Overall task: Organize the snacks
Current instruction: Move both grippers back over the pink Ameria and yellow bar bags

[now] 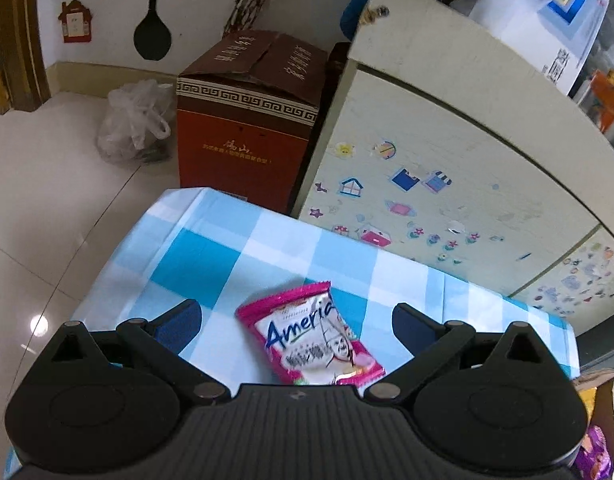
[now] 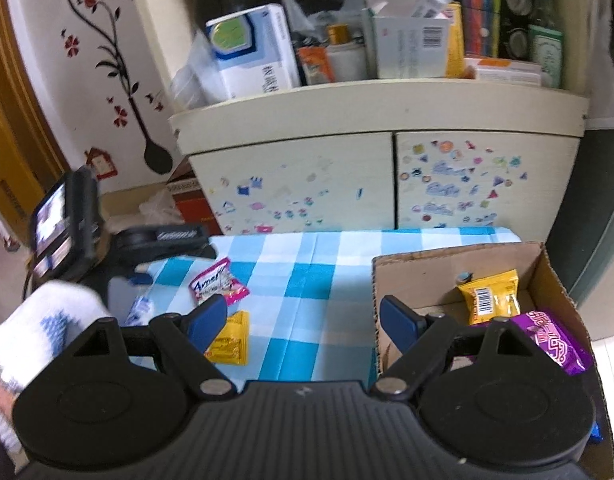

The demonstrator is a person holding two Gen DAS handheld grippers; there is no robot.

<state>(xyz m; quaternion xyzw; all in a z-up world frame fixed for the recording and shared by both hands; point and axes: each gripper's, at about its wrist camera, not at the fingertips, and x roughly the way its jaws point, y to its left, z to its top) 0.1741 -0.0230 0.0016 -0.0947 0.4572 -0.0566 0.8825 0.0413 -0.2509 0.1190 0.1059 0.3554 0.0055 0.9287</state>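
A pink and white snack packet (image 1: 319,336) lies on the blue checked tablecloth (image 1: 211,264), right between the fingers of my left gripper (image 1: 295,324), which is open and just above it. The same packet (image 2: 217,286) shows in the right wrist view, with a yellow packet (image 2: 231,340) nearer. My right gripper (image 2: 303,324) is open and empty, over the table beside the cardboard box (image 2: 447,260). The box holds a yellow packet (image 2: 491,296) and a purple packet (image 2: 555,340). The left gripper's body (image 2: 155,240) is at the table's left edge.
A cream cabinet (image 2: 347,176) with stickers stands behind the table, its top crowded with boxes and bottles. A red-brown carton (image 1: 247,120) and a clear plastic bag (image 1: 135,124) sit on the floor to the left. A small pale packet (image 2: 141,308) lies by the table's left edge.
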